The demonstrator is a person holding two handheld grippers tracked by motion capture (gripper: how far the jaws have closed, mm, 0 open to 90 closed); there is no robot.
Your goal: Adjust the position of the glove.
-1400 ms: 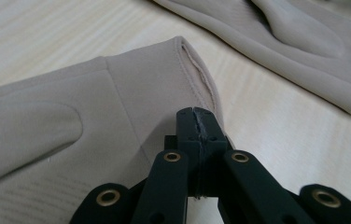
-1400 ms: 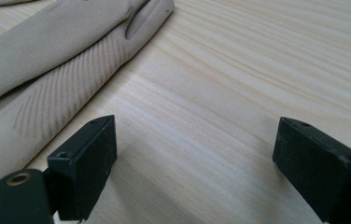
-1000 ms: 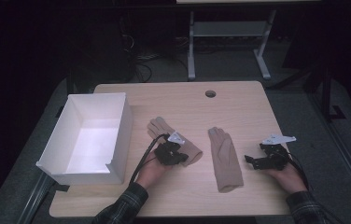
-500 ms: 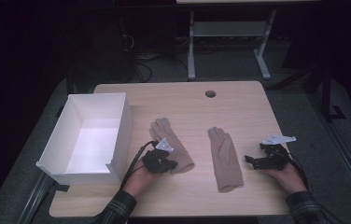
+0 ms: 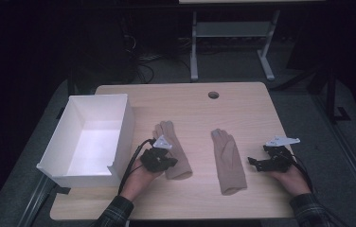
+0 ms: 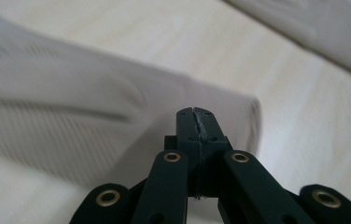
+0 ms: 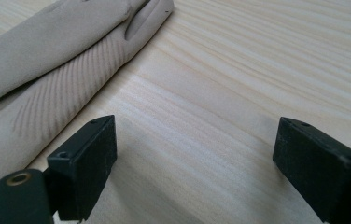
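Two beige gloves lie flat on the pale wooden worktop [image 5: 190, 101], fingertips toward the far edge and cuffs toward the near edge where the person stands. The left glove [image 5: 172, 150] rests near the middle of the worktop, just beside a white open box [image 5: 119, 130] that sits along the left edge. The left gripper [image 5: 159, 160] is down at this glove's cuff end, on its left side, and in the left gripper view its two black fingers [image 6: 196, 122] are pressed tip to tip with the ribbed cuff lying just past them; whether any cloth is pinched between the tips I cannot tell. The right glove [image 5: 228, 161] lies well apart from the first, right of the middle. The right gripper [image 5: 267, 162] is low near the right edge, close beside this glove but not touching it, its fingers [image 7: 87, 163] spread wide with bare wood between them. A round hole [image 5: 213, 95] shows near the far edge.
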